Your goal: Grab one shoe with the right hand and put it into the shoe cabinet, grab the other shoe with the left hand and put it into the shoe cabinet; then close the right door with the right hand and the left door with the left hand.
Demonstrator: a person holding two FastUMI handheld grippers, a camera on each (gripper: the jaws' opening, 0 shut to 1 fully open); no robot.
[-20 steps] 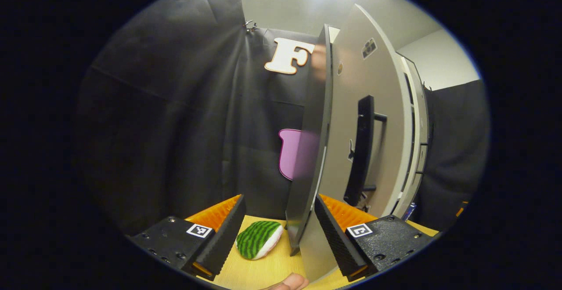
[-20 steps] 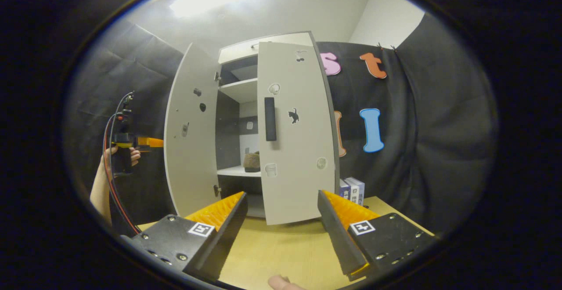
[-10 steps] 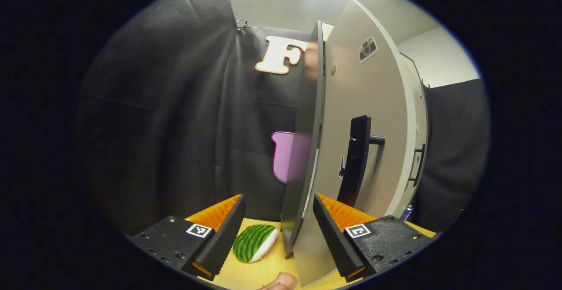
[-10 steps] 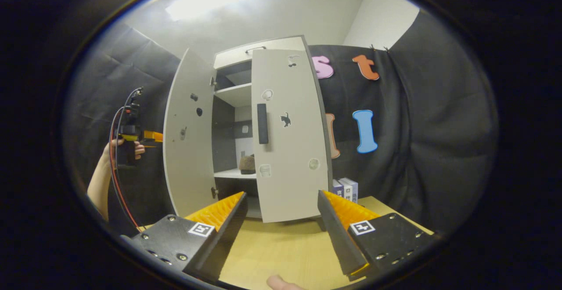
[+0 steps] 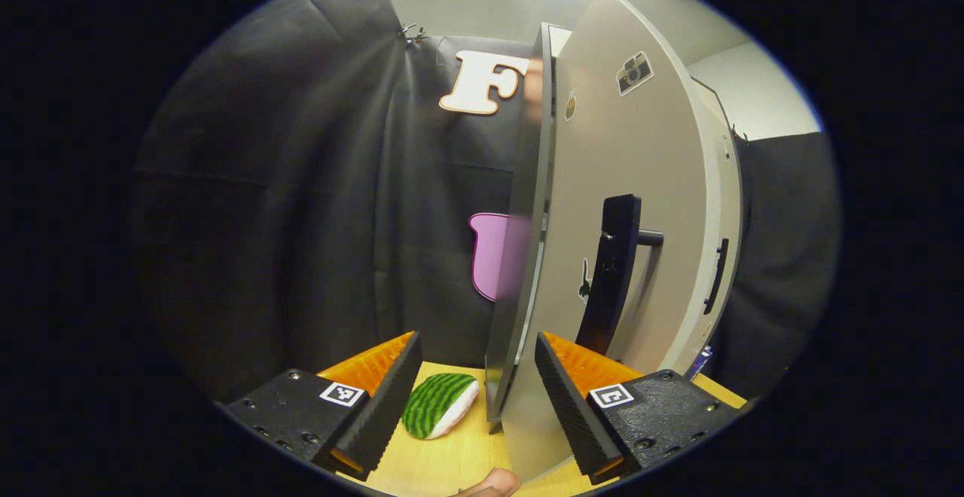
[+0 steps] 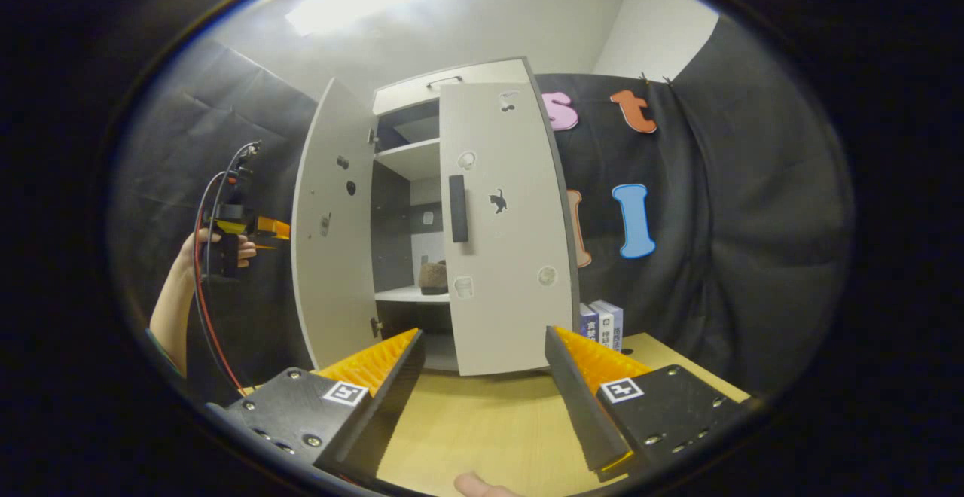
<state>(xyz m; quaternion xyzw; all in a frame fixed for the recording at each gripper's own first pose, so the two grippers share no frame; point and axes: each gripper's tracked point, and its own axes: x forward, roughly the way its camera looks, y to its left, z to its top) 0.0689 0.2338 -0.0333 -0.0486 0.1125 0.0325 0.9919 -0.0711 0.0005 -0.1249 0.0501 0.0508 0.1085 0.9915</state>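
Note:
The white shoe cabinet [image 6: 452, 83] stands at the back of the wooden table [image 6: 482, 422]. Its right door [image 6: 504, 256] is almost closed, and the left door [image 6: 331, 241] stands open at an angle. A brown shoe [image 6: 433, 277] rests on the middle shelf, seen through the gap. My right gripper [image 6: 482, 335] hangs open in front of the right door, holding nothing. In the left gripper view, the left door [image 5: 640, 173] is seen nearly edge-on, with its black handle [image 5: 614, 278]. My left gripper [image 5: 476, 340] is open, its fingers straddling the door's free edge.
A watermelon-patterned plush [image 5: 439, 405] lies on the table [image 5: 444, 459] just left of the left door. Several boxes [image 6: 602, 320] stand to the right of the cabinet. A hand [image 6: 199, 252] holds the left gripper [image 6: 267, 227] out beside the left door.
In the left gripper view the left door's outer face has widened and its handle has come closer. The right gripper has barely shifted, and the right door stays as it was.

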